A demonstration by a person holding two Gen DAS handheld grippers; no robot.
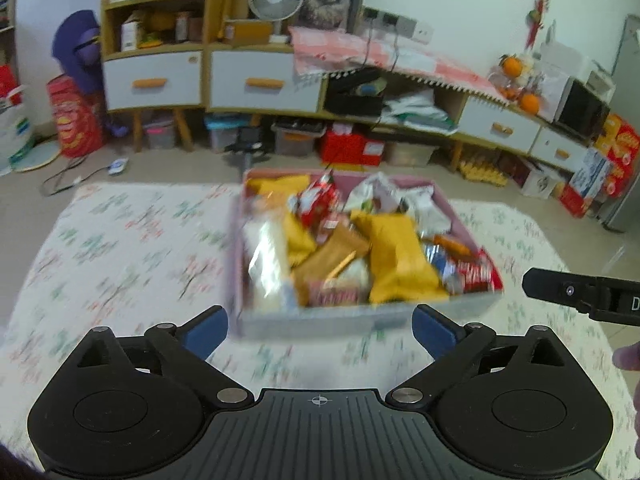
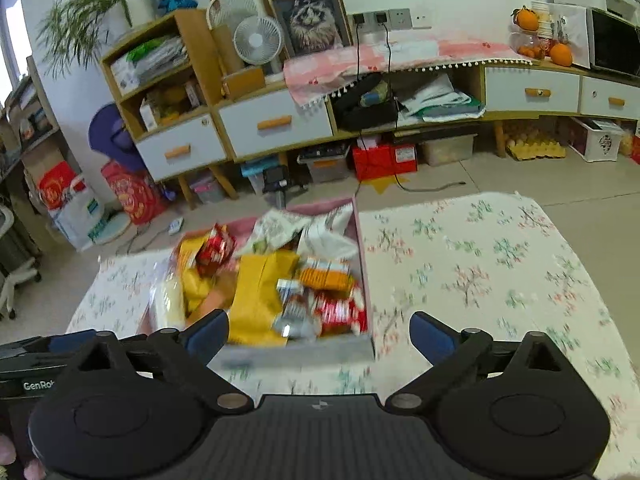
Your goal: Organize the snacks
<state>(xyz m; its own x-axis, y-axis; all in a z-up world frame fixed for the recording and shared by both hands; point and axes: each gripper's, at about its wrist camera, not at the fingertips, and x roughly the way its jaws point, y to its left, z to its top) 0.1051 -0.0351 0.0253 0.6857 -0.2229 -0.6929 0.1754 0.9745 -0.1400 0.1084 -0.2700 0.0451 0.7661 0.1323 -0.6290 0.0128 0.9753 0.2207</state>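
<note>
At the centre of the left wrist view, a pink box [image 1: 360, 316] is sitting on the floral tablecloth [image 1: 120, 248], crammed with snacks, a large yellow packet [image 1: 396, 260] lying on top. The left gripper [image 1: 320, 326] is hovering just short of the box's near wall, jaws spread wide and empty. In the right wrist view, the right gripper [image 2: 319, 334] is likewise standing spread with nothing between its blue fingers [image 2: 210, 332], the box lying centre-left.

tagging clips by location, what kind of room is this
Most likely a lived-in home living room: a low wooden sideboard with drawers, a desk fan and framed cat picture on it, and a snack box on a floral-covered table.
</note>
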